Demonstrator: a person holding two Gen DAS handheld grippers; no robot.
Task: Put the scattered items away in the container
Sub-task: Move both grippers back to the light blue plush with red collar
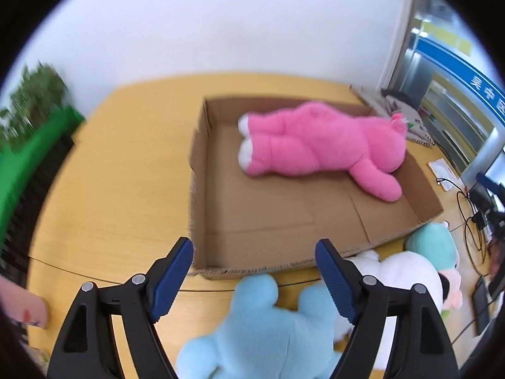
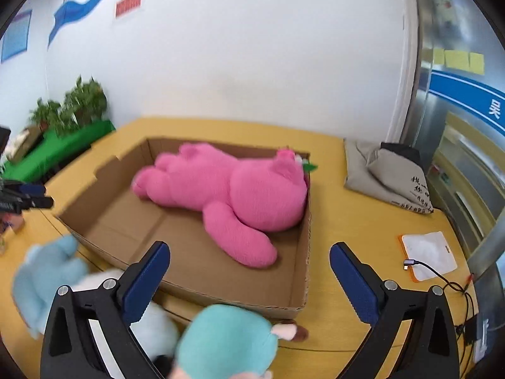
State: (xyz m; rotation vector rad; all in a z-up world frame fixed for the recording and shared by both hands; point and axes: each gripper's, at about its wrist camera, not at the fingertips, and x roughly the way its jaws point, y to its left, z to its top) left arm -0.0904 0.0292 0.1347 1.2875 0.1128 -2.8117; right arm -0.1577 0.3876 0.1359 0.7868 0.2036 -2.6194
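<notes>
A shallow cardboard box (image 1: 202,189) (image 2: 303,252) sits on the yellow table, and a big pink plush (image 1: 318,145) (image 2: 227,192) lies face down inside it along the far wall. In front of the box lie a light blue plush (image 1: 268,325) (image 2: 41,278), a white plush (image 1: 407,271) (image 2: 154,325) and a teal plush (image 1: 432,240) (image 2: 224,341). My left gripper (image 1: 254,279) is open above the light blue plush, nothing between its pads. My right gripper (image 2: 249,281) is open wide over the box's near wall, above the teal plush, holding nothing.
A grey folded bag (image 2: 385,177) lies on the table right of the box. A white pouch (image 2: 429,255) with a cable (image 2: 442,278) lies near the right edge. Green plants (image 2: 72,107) and a green cloth stand at the far left.
</notes>
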